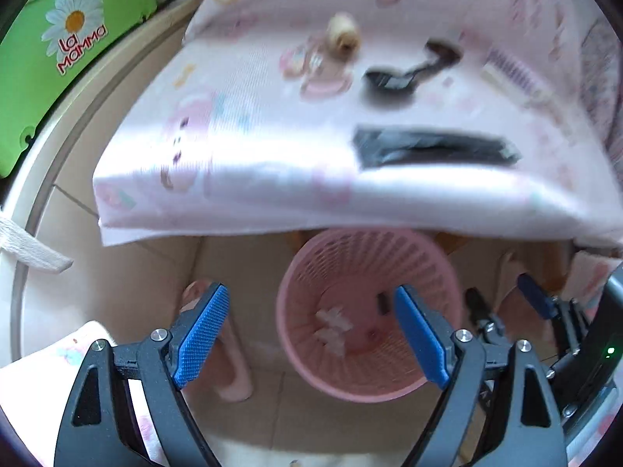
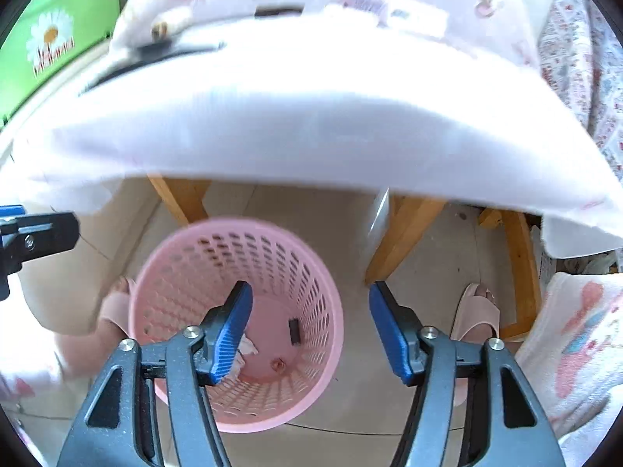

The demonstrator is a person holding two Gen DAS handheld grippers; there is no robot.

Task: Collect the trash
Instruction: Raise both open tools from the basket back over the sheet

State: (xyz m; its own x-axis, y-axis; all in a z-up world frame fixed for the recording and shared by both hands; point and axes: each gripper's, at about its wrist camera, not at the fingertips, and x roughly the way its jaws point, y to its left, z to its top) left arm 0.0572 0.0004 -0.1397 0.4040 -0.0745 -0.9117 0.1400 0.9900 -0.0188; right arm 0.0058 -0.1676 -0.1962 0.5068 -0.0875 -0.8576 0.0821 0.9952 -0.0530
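Both hand-held grippers hang above the pink basket (image 2: 237,311), which stands on the tiled floor just in front of the bench (image 1: 272,179). On the left hand-held gripper (image 1: 311,334) the two blue pads are wide apart and nothing is between them; the basket shows through the gap. On the right hand-held gripper (image 2: 309,334) the pads are also apart and they hold nothing; its left pad is over the inside of the basket and its right pad is outside the rim.

Inside the basket, on its bottom, lie a crumpled white paper (image 2: 245,350), a small black piece (image 2: 294,330) and a small reddish scrap (image 2: 279,365).

Above and behind the basket, the bench is covered with a pink patterned cloth that hangs down over its front edge. On this cloth, in the left wrist view, a long flat black wrapper (image 1: 432,150) lies nearest to the basket side. Further back from the basket is a dark crumpled thing (image 1: 409,72), too blurred to name, and behind it a small beige round thing (image 1: 342,35). To the right of these is a purple and white pack (image 1: 510,74), also blurred.

Wooden legs (image 2: 405,233) of the bench stand behind the basket. A foot in a pink slipper (image 2: 477,313) is on the floor to the right of the basket and another foot (image 2: 117,303) just beside its left wall. Far to the left of the basket is a green box (image 1: 66,50) with a daisy on it.
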